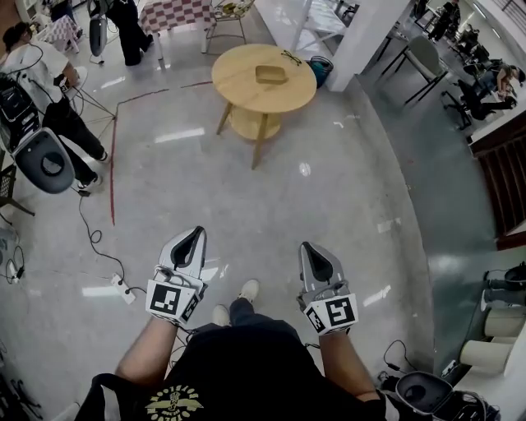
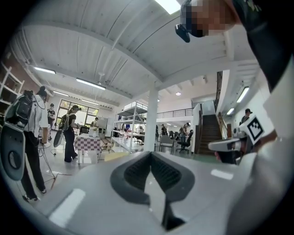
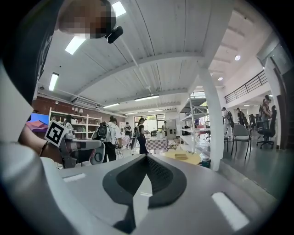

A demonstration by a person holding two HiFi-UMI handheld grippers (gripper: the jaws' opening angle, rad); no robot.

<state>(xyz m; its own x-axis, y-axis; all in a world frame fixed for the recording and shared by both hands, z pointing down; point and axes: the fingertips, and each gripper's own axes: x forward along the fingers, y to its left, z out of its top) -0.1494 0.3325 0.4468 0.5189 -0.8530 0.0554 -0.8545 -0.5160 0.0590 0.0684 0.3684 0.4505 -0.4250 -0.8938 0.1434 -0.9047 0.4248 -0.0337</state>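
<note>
Wooden table (image 1: 238,78) well beyond left gripper (image 1: 197,233), right gripper (image 1: 309,247) — fingers (image 2: 135,173) together; empty.

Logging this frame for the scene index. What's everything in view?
Round table: one, light wood, floor at top centre.
Shallow tray: one, wooden, middle of the table top.
Bin: one, teal, floor at the table's right side.
Pillar: one, white, right of the bin.
Checked table: one, dark-and-white cloth, top edge.
Chair: one, grey, upper right.
Power strip: one, white, floor at left, on a black cable.
Floor line: one, red, left of the round table.
Bystander: one, white top, upper left.
Shoes: two, white, bottom centre.
Left gripper: grey, jaws together, nothing between.
Right gripper: grey, jaws together, nothing between.
</note>
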